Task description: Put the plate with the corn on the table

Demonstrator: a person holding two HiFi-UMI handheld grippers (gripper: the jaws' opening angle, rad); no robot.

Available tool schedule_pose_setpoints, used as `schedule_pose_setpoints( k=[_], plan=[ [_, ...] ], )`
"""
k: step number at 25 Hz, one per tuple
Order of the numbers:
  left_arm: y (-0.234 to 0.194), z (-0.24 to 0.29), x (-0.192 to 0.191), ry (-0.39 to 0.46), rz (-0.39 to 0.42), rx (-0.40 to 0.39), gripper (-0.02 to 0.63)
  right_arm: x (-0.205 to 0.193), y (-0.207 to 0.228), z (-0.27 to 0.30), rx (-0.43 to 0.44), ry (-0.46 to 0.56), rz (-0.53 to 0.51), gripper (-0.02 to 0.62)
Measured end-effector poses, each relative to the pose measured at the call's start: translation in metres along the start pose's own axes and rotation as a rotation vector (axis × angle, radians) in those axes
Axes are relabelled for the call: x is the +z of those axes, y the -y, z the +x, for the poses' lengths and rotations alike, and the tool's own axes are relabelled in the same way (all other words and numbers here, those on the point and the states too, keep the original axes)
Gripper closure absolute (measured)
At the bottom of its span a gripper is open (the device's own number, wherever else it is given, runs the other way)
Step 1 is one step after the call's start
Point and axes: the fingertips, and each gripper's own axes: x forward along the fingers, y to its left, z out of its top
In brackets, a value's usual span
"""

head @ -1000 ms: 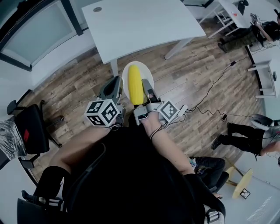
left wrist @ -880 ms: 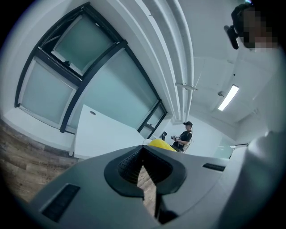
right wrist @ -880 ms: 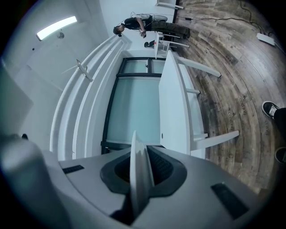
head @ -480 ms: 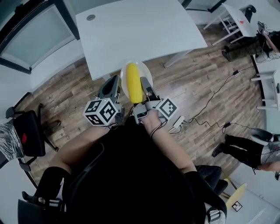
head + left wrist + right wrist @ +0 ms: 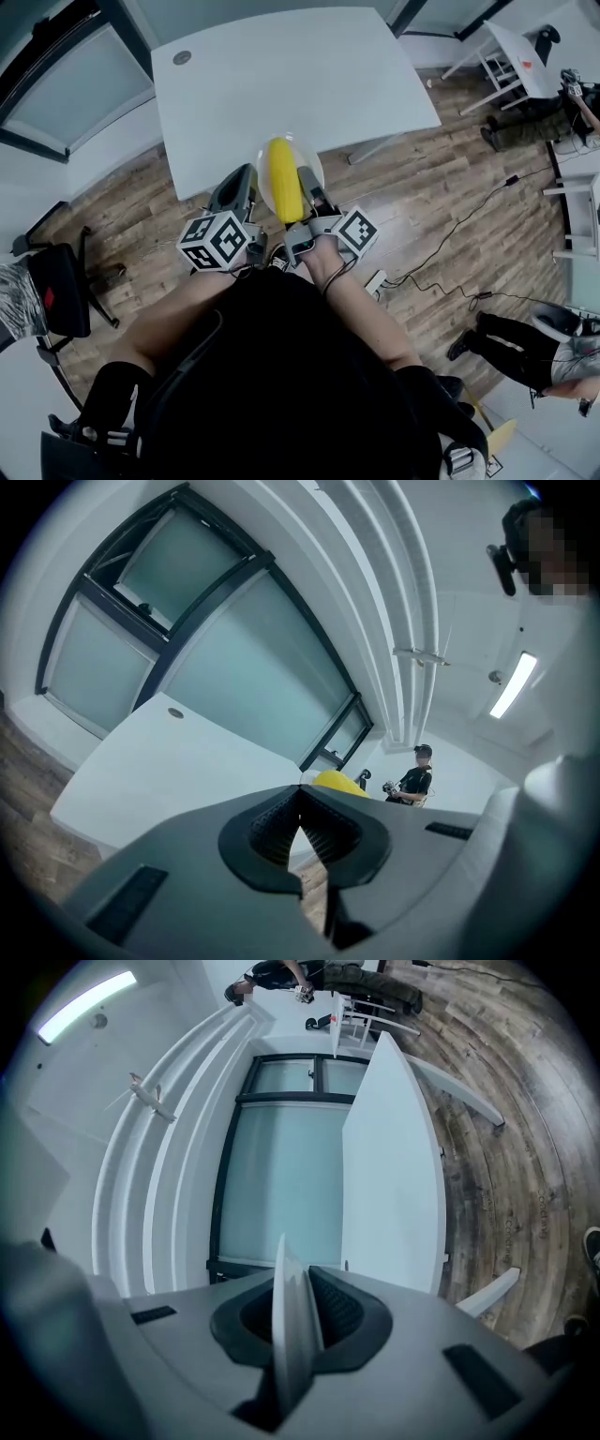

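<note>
**Item: plate with corn, carried, not yet set down**

Plate [image 5: 313, 165], white, holding one corn cob [image 5: 284, 178]. It is held at the near edge of the surface [image 5: 281, 75] and is judged not yet rested on it. The rim is clamped by the fingers of the right gripper [image 5: 307, 187]. Left gripper [image 5: 240, 187]: fingers closed together, nothing held, also at that near edge. Outstanding: lowering onto the surface, then release.

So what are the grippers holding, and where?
The right gripper pinches the white plate by its rim, with the corn lying on it. The left gripper is shut on nothing.
</note>
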Motion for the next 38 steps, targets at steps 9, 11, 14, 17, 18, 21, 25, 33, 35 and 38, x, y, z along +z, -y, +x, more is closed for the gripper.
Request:
schedule_pose_setpoints(
  k=[9, 11, 14, 17, 18, 21, 25, 33, 35, 38],
  plan=[
    [-0.040, 0.028, 0.000, -0.054, -0.046, 0.048, 0.603, -0.002, 0.034, 0.040, -0.084, -0.036, 0.086, 0.565],
    [-0.053, 0.044, 0.001, -0.075, -0.062, 0.052, 0.603, 0.003, 0.045, 0.057, -0.106, -0.034, 0.111, 0.565],
    [-0.072, 0.066, 0.005, -0.107, -0.086, 0.054, 0.604, 0.008, 0.055, 0.083, -0.141, -0.040, 0.126, 0.565],
    [-0.081, 0.093, 0.016, -0.127, -0.087, 0.028, 0.604, 0.020, 0.061, 0.112, -0.161, -0.037, 0.138, 0.565],
    [-0.086, 0.102, 0.020, -0.133, -0.092, 0.023, 0.603, 0.025, 0.062, 0.124, -0.161, -0.037, 0.141, 0.565],
    [-0.103, 0.126, 0.036, -0.145, -0.094, 0.020, 0.603, 0.032, 0.066, 0.159, -0.157, -0.033, 0.145, 0.565],
    [-0.123, 0.142, 0.048, -0.168, -0.104, 0.041, 0.603, 0.040, 0.075, 0.190, -0.180, -0.027, 0.152, 0.565],
    [-0.172, 0.160, 0.048, -0.182, -0.166, 0.102, 0.603, 0.049, 0.132, 0.237, -0.260, -0.069, 0.131, 0.565],
    [-0.179, 0.173, 0.047, -0.194, -0.154, 0.118, 0.603, 0.057, 0.142, 0.257, -0.256, -0.083, 0.133, 0.565],
    [-0.183, 0.191, 0.047, -0.211, -0.146, 0.144, 0.604, 0.069, 0.156, 0.282, -0.285, -0.104, 0.125, 0.565]
  ],
)
